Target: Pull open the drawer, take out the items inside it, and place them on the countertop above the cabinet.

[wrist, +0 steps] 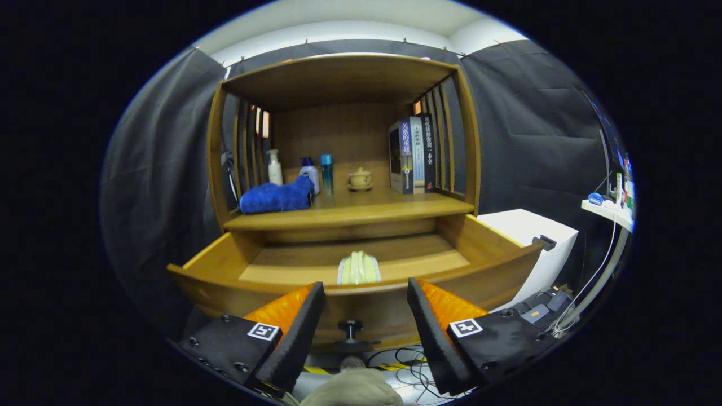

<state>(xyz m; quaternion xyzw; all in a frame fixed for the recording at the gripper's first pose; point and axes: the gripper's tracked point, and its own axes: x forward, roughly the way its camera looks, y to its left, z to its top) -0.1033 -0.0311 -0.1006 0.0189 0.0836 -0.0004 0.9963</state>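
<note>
Foam-padded fingers first: your gripper [365, 321] is spread wide with nothing between the pads, hanging just outside the drawer front [361, 307], so it's released and empty. Right between the fingertips you can see the dark knob [350, 327] on the front panel, a bit below the drawer's front edge.

So the pulling step looks done to me. The drawer [225, 259] sits well out from the cabinet, and its wooden floor is plainly exposed. What's left inside, as far as I can see, is one pale yellow-green item [359, 268], lying against the inside of the front edge, about mid-width, just beyond your fingers. Can't tell exactly what it is, maybe a sponge or a folded cloth.

Further back, the countertop [350, 214] above the drawer already carries a blue towel [276, 197] near its left front corner, plus a white pump bottle [274, 167], two more small bottles, a little lidded cup [360, 179] in the middle and some books [412, 155] standing on the right.

Next move, I'd say: lift over the front edge, drop down onto the yellow-green thing and close on it. It's tucked tight to the front panel, so you'll probably want a steep approach. There's bare shelf between the towel and the books for setting it down.
</note>
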